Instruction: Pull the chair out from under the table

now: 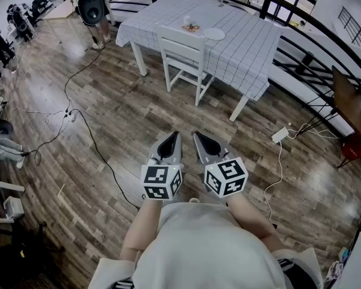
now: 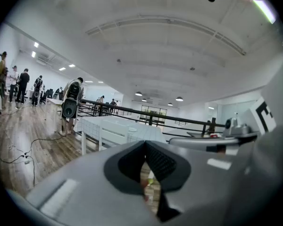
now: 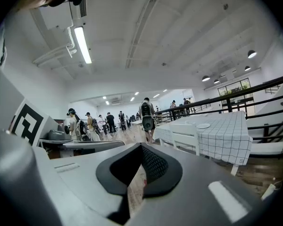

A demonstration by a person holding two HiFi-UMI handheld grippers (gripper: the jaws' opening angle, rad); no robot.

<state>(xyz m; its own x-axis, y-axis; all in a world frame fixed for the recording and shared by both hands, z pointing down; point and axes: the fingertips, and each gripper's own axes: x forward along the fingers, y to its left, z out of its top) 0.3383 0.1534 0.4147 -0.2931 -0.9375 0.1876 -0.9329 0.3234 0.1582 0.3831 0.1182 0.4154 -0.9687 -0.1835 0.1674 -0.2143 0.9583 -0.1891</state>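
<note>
A white wooden chair (image 1: 183, 56) stands tucked under the near side of a table (image 1: 253, 47) covered with a white checked cloth. In the left gripper view the chair (image 2: 114, 136) shows small ahead, and in the right gripper view the chair (image 3: 186, 138) stands right of centre. My left gripper (image 1: 173, 138) and right gripper (image 1: 200, 138) are held side by side over the wooden floor, well short of the chair. Both are shut with nothing between the jaws. The left gripper (image 2: 145, 147) and right gripper (image 3: 140, 150) show their tips meeting.
A plate (image 1: 215, 34) and small items (image 1: 190, 26) lie on the table. A black railing (image 1: 307, 38) curves behind it. Cables (image 1: 84, 131) run across the floor at left, and a white power strip (image 1: 280, 135) lies at right. A person with a backpack (image 1: 91, 5) stands at the back left.
</note>
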